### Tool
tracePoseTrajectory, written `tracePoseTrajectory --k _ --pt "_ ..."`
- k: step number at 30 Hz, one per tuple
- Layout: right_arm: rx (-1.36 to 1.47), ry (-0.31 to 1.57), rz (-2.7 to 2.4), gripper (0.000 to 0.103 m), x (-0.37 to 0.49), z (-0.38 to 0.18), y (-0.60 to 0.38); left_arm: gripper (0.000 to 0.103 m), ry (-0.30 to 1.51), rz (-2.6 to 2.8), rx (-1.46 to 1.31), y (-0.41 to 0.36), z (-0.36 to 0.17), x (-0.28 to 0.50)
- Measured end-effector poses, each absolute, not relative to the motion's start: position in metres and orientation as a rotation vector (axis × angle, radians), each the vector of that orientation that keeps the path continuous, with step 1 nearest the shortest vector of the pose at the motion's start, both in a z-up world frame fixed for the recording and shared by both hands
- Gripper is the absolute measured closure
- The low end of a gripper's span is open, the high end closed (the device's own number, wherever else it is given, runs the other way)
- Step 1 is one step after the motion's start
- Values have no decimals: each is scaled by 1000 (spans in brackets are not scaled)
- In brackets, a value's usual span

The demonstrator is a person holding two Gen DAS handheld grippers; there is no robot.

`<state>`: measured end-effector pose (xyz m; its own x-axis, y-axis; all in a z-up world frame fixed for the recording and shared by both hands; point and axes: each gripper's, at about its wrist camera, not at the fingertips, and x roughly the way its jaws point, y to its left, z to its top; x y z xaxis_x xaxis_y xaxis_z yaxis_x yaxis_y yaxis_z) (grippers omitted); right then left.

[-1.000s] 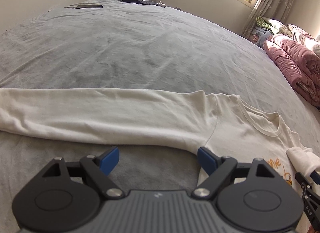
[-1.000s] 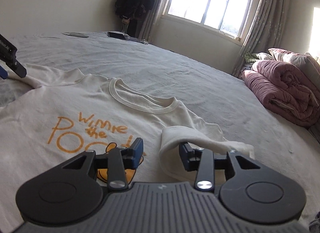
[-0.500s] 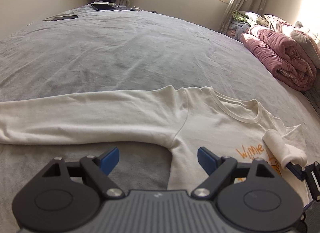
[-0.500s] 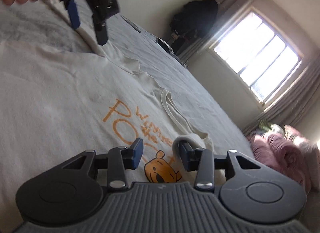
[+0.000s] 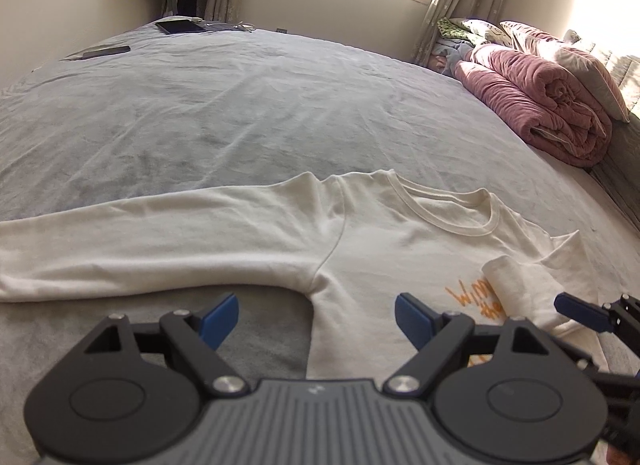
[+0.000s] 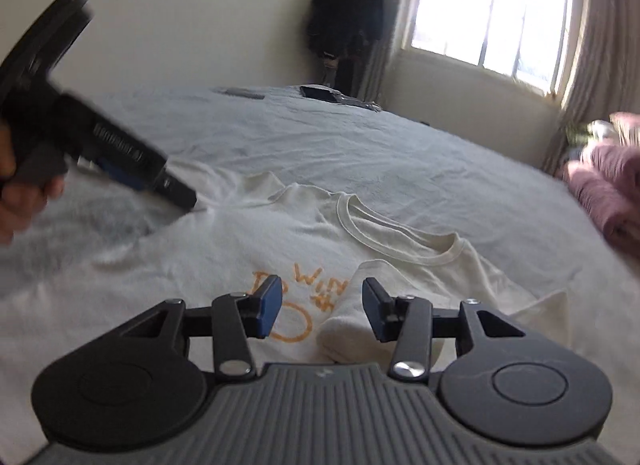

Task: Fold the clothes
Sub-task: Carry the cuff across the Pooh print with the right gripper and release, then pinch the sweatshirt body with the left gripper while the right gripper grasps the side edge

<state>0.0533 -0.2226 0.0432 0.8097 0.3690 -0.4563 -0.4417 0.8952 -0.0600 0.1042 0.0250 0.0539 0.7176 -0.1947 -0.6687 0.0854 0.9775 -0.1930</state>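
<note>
a cream long-sleeved shirt [image 5: 384, 249] lies face up on the grey bed [image 5: 248, 113], its round neckline toward the window and orange lettering across the chest. one sleeve [image 5: 152, 241] stretches out flat across the bed to the left in the left wrist view. the other sleeve [image 6: 352, 317] is folded in over the chest, and its cuff end covers part of the lettering.

the left tongs [image 5: 316, 319] hover over the armpit seam where the outstretched sleeve meets the body. their blue pads stand wide apart with nothing between them, one over the grey bedcover and one over the shirt's body.

the right tongs [image 6: 320, 305] sit low over the chest print. their jaws have just been opening, and the pads now stand clear of the folded sleeve: the right pad is just beside the cuff and the left pad is over the orange letters, so nothing is gripped. in the right wrist view the left tool appears blurred at the far left, held in a hand [image 6: 24, 197].

a rolled pink quilt [image 5: 548, 105] lies at the bed's right edge with a pillow behind it. near the far corner of the bed rest a tablet [image 5: 180, 26] and a dark phone [image 5: 106, 51].
</note>
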Motion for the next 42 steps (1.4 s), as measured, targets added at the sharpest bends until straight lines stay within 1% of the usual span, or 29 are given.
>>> tracePoseTrajectory --k 4,6,10,13,16,19,21,24,33,35,36,37,38,39,41,42 --pt "297 590 311 55 83 43 -279 17 753 -160 -135 22 54 103" --pt "456 629 241 55 90 34 -303 17 747 -172 -105 16 53 100" --pt "650 688 129 54 93 17 -326 17 706 -222 -13 -2 54 92" --pt "708 693 190 52 87 16 -327 17 683 -286 31 -16 53 85" --pt "739 673 384 52 85 24 -312 17 669 -340 50 -25 51 81" --pt "623 599 521 52 69 45 -289 17 664 -384 39 -30 48 79" --pt "571 578 519 52 69 51 -284 17 664 -409 23 -32 47 78" --pt "607 576 460 52 75 50 -295 17 668 -443 -18 -33 46 78" --pt "595 646 252 52 91 37 -326 18 739 -475 -206 -34 42 93" --pt "597 651 225 52 92 36 -331 23 757 -457 -217 -38 40 96" --pt "598 653 212 52 92 35 -334 28 776 -440 -218 -41 37 100" --pt "600 655 199 52 93 34 -337 37 795 -424 -218 -44 34 104" --pt "597 659 201 52 93 34 -336 42 812 -409 -217 -46 31 107" --pt "595 663 204 52 93 35 -336 55 829 -393 -217 -49 28 111" --pt "591 671 210 52 92 35 -336 67 834 -367 -190 -54 23 114" --pt "588 675 213 52 92 35 -335 80 832 -357 -182 -54 22 114"
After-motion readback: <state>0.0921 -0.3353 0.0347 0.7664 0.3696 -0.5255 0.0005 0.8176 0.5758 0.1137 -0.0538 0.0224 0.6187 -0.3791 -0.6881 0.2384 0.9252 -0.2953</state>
